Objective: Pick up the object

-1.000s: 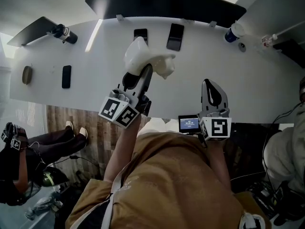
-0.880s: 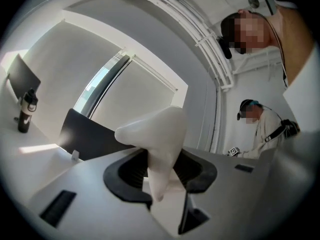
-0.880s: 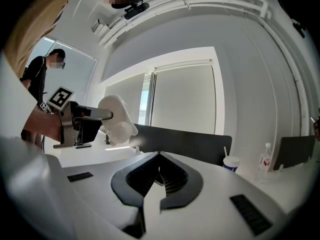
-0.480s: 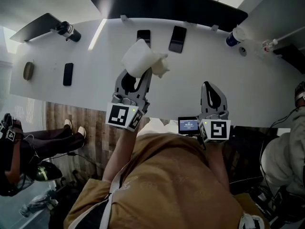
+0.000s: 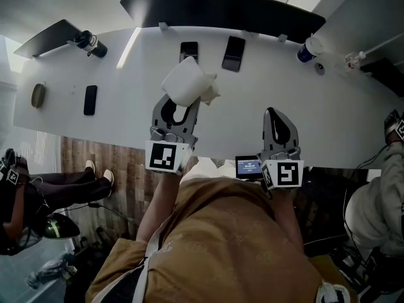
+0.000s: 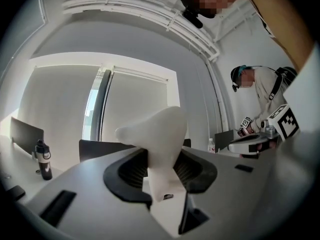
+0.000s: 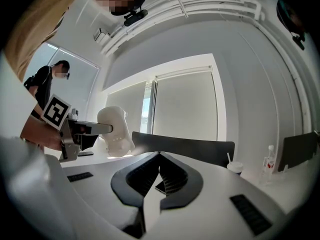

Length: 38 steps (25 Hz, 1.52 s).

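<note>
Grippers, one in each hand, reach out level over a white table (image 5: 353, 106). The left gripper (image 5: 180, 106) has hold of the object (image 5: 186, 84), a white lumpy thing with a fat top and a thin part that goes down. In the left gripper view the two dark pads (image 6: 131, 168) press on the thin part from both sides, so the jaws stand part way open with the object stuck fast between them. The fat top pokes out past the tips. In the head view the object sits near the middle of the table, just in front of two dark phones (image 5: 188, 49) (image 5: 233, 45) that lie side by side at the far edge. In the right gripper view it looks lifted off the table top. The right gripper (image 5: 274, 113) is to the right, well apart from the object. Its jaws are closed, with the tips touching, and nothing is held in them. A small screen (image 5: 250, 165) sits at the near edge just beside it. A third phone (image 5: 89, 100) lies far to the left. A bottle (image 5: 89, 41) stands at the far left corner and a cup (image 5: 309, 46) at the far right. A dark chair (image 5: 221, 11) is behind the table. Another person (image 6: 262, 91) stands off to the side.
</note>
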### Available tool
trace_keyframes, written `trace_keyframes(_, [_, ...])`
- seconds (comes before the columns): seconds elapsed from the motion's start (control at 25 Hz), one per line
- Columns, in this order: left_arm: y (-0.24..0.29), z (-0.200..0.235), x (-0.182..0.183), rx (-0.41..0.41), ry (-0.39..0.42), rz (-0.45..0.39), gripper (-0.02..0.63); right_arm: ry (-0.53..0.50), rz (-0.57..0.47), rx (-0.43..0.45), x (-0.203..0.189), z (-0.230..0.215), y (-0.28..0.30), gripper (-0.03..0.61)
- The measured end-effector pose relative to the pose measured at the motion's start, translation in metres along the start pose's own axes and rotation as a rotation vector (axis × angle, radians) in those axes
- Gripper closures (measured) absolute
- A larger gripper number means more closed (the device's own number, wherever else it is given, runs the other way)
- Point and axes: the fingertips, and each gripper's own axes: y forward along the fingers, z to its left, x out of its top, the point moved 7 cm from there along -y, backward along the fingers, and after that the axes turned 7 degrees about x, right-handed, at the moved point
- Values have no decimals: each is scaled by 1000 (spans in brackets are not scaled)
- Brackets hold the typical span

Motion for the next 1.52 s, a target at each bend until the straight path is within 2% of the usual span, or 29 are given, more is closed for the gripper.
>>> trace_keyframes(0.16, [0, -4, 0, 5, 24, 6, 459, 33, -18, -5, 3, -3, -2, 569])
trace_keyframes(0.6, [2, -6, -2, -5, 30, 7, 459, 33, -35, 0, 6, -7, -2, 569])
trace_keyframes(1.2, [3, -6, -4, -16, 26, 19, 457, 37, -19, -4, 4, -9, 1, 571])
trace_keyframes(1.52, [2, -6, -5, -31, 0, 23, 459, 51, -21, 12, 3, -7, -1, 571])
